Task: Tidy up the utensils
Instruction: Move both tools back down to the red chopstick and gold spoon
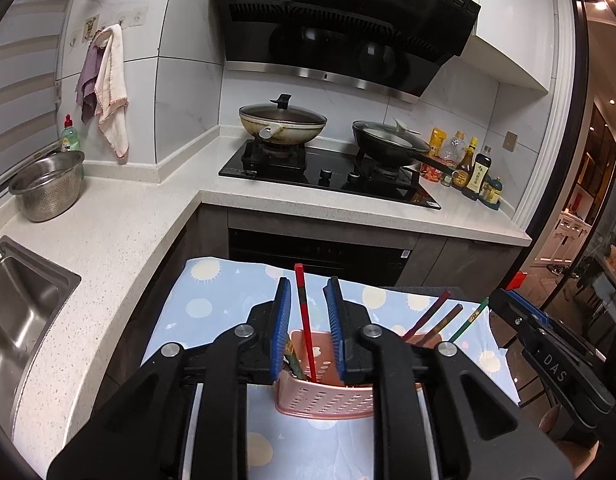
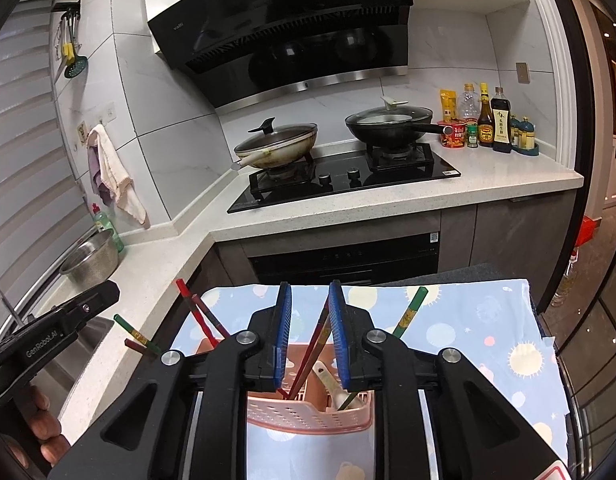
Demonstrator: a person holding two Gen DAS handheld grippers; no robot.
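Left gripper (image 1: 307, 292) released around red chopstick (image 1: 304, 320), right gripper (image 2: 309, 296) released, pink holder (image 2: 308, 412), stove (image 1: 327, 172) beyond

"GenRobot.AI" runs along the left gripper (image 2: 54, 338); "DAS" marks the right gripper (image 1: 555, 368). The range hood (image 1: 347, 28) carries a "19" sticker; its brand name is too small to read.

Perforated pink plastic basket (image 1: 323, 402), printed cloth (image 1: 212, 300)

Chopsticks (image 1: 306, 320) stand in a holder (image 1: 323, 402) on a cloth (image 1: 212, 304), stove (image 1: 327, 172) behind.
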